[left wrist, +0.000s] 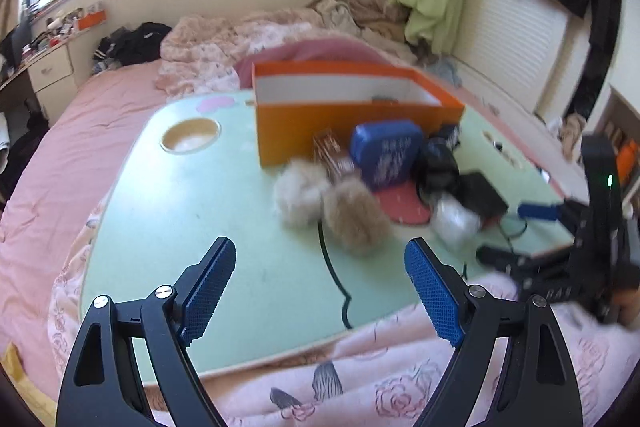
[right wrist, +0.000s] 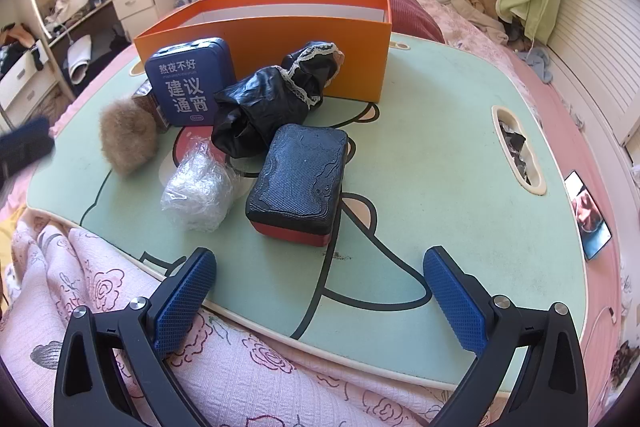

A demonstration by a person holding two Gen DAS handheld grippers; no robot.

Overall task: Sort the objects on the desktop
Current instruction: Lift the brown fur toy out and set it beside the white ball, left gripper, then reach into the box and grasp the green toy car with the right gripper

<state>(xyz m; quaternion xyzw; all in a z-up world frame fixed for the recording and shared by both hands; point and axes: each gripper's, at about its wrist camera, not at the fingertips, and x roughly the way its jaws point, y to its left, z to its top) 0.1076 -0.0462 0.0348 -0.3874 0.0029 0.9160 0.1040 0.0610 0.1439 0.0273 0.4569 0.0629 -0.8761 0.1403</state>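
Two blue pads are seen wide apart on the left hand-held gripper (left wrist: 320,279), nothing between them, above the green counter (left wrist: 200,211). Ahead, two fur balls (left wrist: 326,205) are bunched by the blue tin (left wrist: 386,153), just before the orange box (left wrist: 340,123). From the right wrist, the right hand-held gripper (right wrist: 320,291) is likewise spread and empty, with the black case (right wrist: 298,175), plastic wad (right wrist: 198,189) and black cloth (right wrist: 268,103) clustered on the counter.
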